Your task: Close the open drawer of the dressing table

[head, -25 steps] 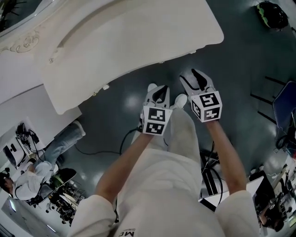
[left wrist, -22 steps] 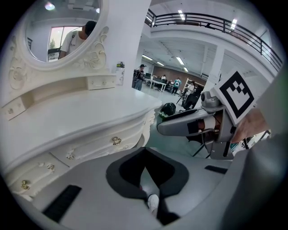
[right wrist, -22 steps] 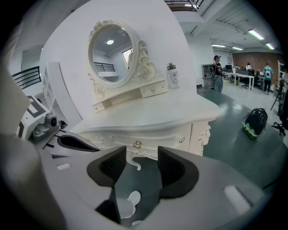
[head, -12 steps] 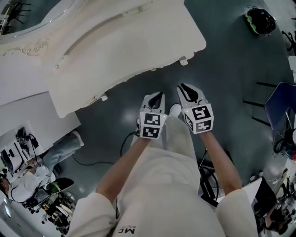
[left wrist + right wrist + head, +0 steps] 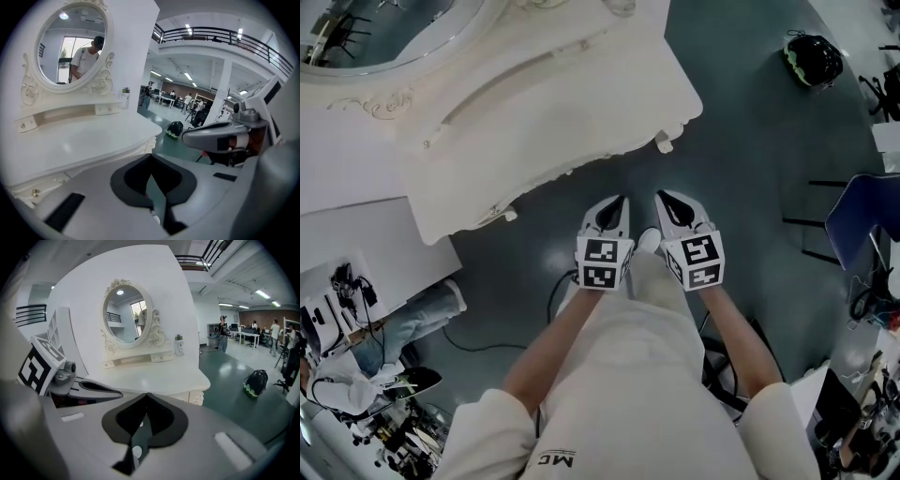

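Observation:
The white dressing table (image 5: 562, 112) with its oval mirror (image 5: 384, 28) fills the upper left of the head view. Its top hides the drawer front from above. In the left gripper view a small gold knob (image 5: 35, 192) shows on the front below the table's edge (image 5: 117, 150). My left gripper (image 5: 619, 200) and right gripper (image 5: 661, 195) hang side by side over the floor, short of the table's front edge. The left gripper (image 5: 151, 157) is shut and empty. The right gripper (image 5: 146, 394) has just been closing and is shut with nothing between its jaws.
A black and green helmet (image 5: 813, 58) lies on the grey floor at the far right. A blue chair (image 5: 862, 225) stands at the right edge. A seated person (image 5: 394, 328) and clutter are at the lower left. Cables (image 5: 553, 291) lie near my feet.
Both grippers have risen together and drawn closer to each other. The right gripper's jaws have gone from partly open to shut. More of the mirror now shows at the top.

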Motion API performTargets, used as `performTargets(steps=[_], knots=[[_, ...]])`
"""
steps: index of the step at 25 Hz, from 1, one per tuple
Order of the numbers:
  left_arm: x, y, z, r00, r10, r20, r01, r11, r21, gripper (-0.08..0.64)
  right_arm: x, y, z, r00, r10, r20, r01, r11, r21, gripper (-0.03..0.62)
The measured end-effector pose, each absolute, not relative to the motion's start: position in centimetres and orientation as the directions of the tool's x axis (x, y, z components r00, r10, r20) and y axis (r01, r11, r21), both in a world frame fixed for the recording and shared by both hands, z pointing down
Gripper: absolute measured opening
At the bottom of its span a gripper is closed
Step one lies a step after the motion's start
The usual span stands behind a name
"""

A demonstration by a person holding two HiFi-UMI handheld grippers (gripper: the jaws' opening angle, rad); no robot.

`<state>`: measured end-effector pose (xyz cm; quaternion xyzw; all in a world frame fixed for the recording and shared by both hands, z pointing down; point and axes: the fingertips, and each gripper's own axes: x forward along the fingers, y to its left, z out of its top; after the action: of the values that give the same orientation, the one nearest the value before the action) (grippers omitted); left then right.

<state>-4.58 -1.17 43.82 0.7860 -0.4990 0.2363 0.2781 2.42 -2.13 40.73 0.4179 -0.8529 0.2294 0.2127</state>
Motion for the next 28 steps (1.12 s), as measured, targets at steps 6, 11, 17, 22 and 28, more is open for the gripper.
performTargets(steps=[6,11,17,22,28], knots=[[-3.3,-1.9,38.3,0.427,-0.708,0.562,-0.898,-0.407,0.169,0.008,2.3,-1.5,36.2,-0.551,-0.665,0.505,-0.823,0.533,-0.196,0.003],[-2.9,-1.2,34.6,0.435,-0.739,0.514,-0.892,-0.431,0.135,0.008,2.4,-1.2,32.7,-0.552,-0.69,0.469,-0.825,0.535,-0.184,0.002],[-2.4,-0.4,30.7,0.449,-0.79,0.416,-0.888,-0.448,0.106,0.008,3.1,-0.5,29.7,-0.55,-0.717,0.428,-0.83,0.529,-0.18,0.002],[-2.2,0.4,29.3,0.452,-0.8,0.394,-0.888,-0.445,0.117,0.008,3.4,0.1,28.5,-0.554,-0.726,0.408,-0.827,0.535,-0.172,0.002],[-1.5,1.3,29.6,0.445,-0.791,0.42,-0.891,-0.44,0.116,0.008,3.9,1.0,28.7,-0.556,-0.719,0.418,-0.823,0.547,-0.155,0.002]])
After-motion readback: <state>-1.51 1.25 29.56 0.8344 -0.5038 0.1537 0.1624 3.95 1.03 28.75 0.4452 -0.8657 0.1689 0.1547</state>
